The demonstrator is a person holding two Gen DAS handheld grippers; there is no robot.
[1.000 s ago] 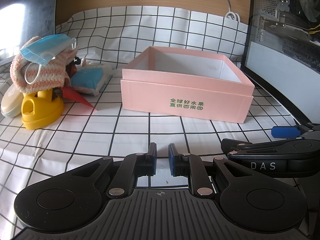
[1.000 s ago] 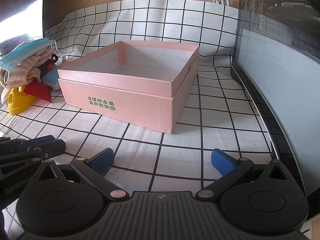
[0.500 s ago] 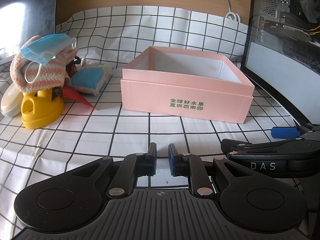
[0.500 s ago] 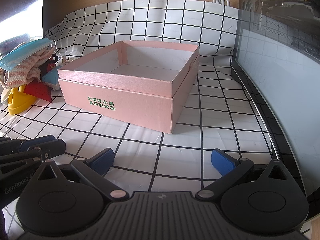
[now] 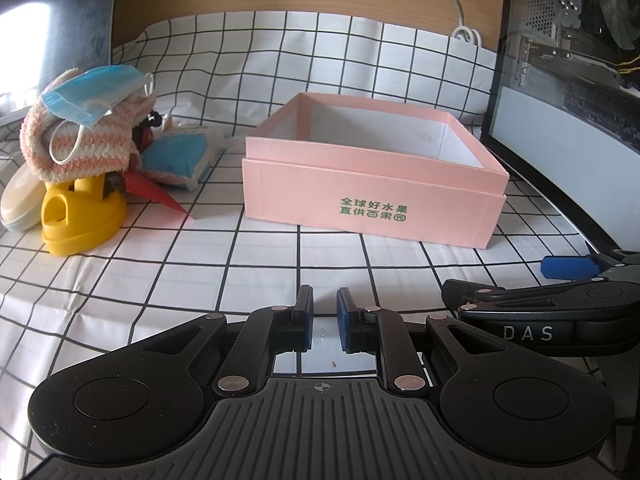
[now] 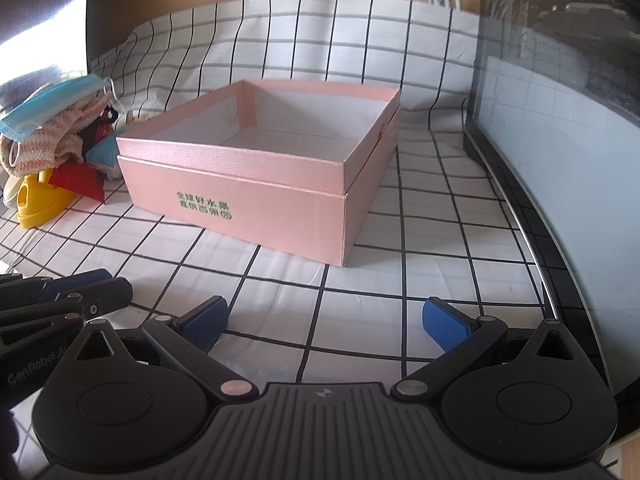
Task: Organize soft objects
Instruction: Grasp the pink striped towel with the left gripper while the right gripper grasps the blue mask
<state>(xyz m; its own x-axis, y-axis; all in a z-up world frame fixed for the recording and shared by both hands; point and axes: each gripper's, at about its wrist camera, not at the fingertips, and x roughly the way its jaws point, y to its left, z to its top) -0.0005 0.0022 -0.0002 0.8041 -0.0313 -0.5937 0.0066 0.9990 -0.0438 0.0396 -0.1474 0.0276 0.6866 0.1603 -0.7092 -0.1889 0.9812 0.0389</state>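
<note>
An open, empty pink box [image 5: 372,184] [image 6: 256,196] with green lettering stands in the middle of the checked cloth. To its left is a heap: a blue face mask [image 5: 92,94] [image 6: 48,106] draped over a pink-and-white striped fluffy cloth [image 5: 88,148], and a soft blue-and-white pack [image 5: 180,156] beside it. My left gripper [image 5: 324,304] hovers low over the cloth in front of the box, its jaws almost together with nothing between them. My right gripper [image 6: 324,312] is wide open and empty, near the box's front right corner.
Under the heap are a yellow plastic piece [image 5: 80,220], a red pointed piece [image 5: 156,196] and a cream round object [image 5: 20,196]. A dark monitor [image 6: 560,140] stands along the right edge. A wooden wall with a white cable [image 5: 456,4] is behind.
</note>
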